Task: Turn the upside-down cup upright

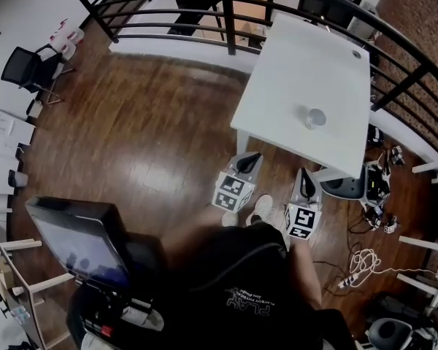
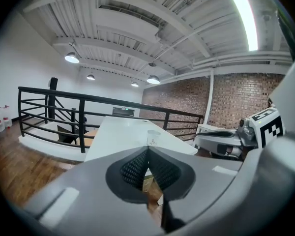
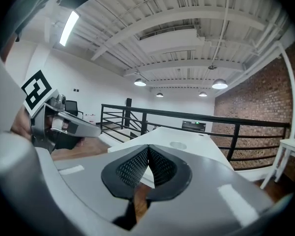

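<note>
Standing on a wooden floor [image 1: 153,122], a person in a dark top [image 1: 241,290] holds the two grippers side by side in front of the body, both pointing toward a white table. A light shoe [image 1: 261,208] shows between them.

The left gripper [image 1: 250,160] has its jaws closed, the ribbed pads meeting at the tip with nothing between them. The right gripper [image 1: 306,182] is the same: jaws pressed together and empty. Both hang over the floor, short of the tabletop's [image 1: 299,64] near edge, the right one just before it.

A small clear cup [image 1: 315,117] stands alone on the tabletop, closer to the near edge than the far one and toward the right side. It is well apart from both grippers; which end is up is too small to tell.

Beyond the far edge runs a black railing [image 1: 226,9], which curves round past the right edge too.
</note>
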